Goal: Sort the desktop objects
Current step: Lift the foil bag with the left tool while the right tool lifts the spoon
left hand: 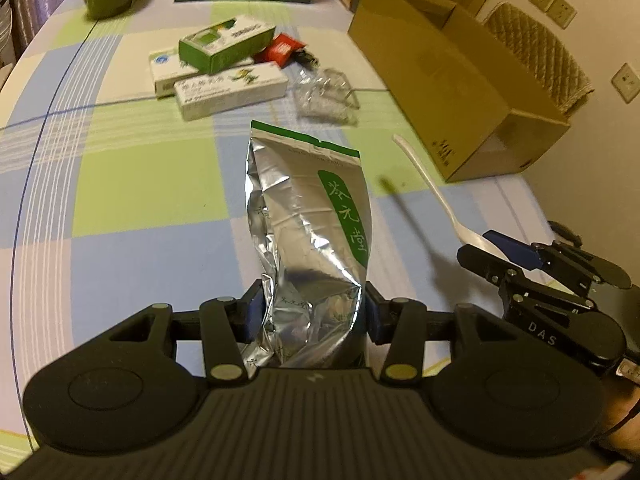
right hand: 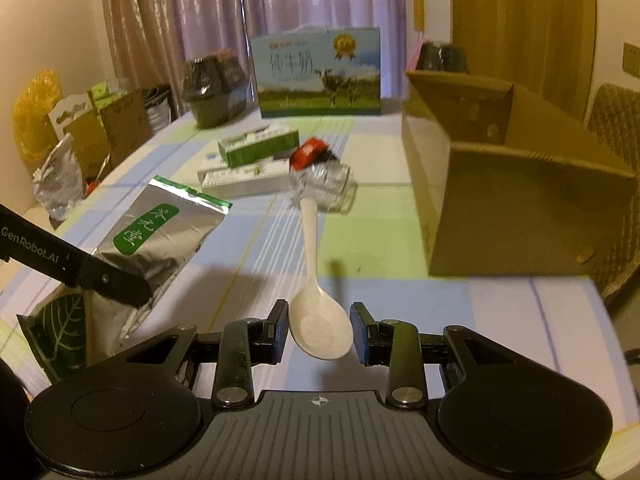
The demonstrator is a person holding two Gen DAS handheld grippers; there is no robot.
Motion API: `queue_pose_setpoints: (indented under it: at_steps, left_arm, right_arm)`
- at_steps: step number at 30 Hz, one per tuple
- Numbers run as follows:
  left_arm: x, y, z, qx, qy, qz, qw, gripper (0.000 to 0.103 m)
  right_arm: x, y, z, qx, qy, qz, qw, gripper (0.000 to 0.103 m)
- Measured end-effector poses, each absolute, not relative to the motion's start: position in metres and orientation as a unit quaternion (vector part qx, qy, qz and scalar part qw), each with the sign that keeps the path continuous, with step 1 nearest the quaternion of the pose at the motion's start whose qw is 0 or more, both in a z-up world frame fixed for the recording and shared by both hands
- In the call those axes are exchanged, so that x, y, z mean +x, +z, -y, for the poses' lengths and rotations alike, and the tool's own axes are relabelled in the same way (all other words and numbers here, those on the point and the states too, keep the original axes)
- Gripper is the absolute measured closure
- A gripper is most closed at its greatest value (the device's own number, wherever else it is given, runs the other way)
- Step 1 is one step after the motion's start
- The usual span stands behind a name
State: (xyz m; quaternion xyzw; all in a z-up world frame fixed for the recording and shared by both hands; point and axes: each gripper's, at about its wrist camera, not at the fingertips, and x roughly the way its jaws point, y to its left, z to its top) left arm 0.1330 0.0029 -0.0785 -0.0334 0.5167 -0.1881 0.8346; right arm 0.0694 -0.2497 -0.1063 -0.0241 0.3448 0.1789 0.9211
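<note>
A silver foil tea bag (left hand: 308, 220) with a green label stands up from the checked tablecloth, and my left gripper (left hand: 314, 312) is shut on its lower end. The right wrist view shows the same tea bag (right hand: 160, 236) at the left, with the left gripper's fingers (right hand: 112, 284) on it. A white plastic spoon (right hand: 316, 304) hangs above the table, handle pointing away, its shadow on the cloth. My right gripper (right hand: 320, 330) is shut on the spoon's bowl. In the left wrist view the right gripper (left hand: 500, 250) and the spoon (left hand: 428, 184) are at the right.
An open cardboard box (left hand: 460, 80) (right hand: 500, 200) stands at the right on the table. Farther off lie green-and-white cartons (left hand: 224, 64), a red packet (left hand: 282, 50) and a clear plastic pack (left hand: 326, 96). A milk carton case (right hand: 316, 76) and a dark pot (right hand: 212, 92) stand at the back.
</note>
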Motion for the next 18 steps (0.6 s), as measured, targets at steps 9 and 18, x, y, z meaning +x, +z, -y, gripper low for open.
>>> queue_pose_setpoints:
  at_steps: [9,18]
  left_arm:
    - [0.134,-0.049,0.018,-0.047,-0.209,-0.486,0.847,0.060]
    - [0.148,-0.018,0.058,-0.049,-0.241,-0.458,0.854,0.060]
  right_arm:
    - [0.066,-0.070,0.267,-0.020,0.158,-0.306,0.939,0.073]
    - [0.076,-0.042,0.294,-0.018,0.128,-0.275,0.953,0.073]
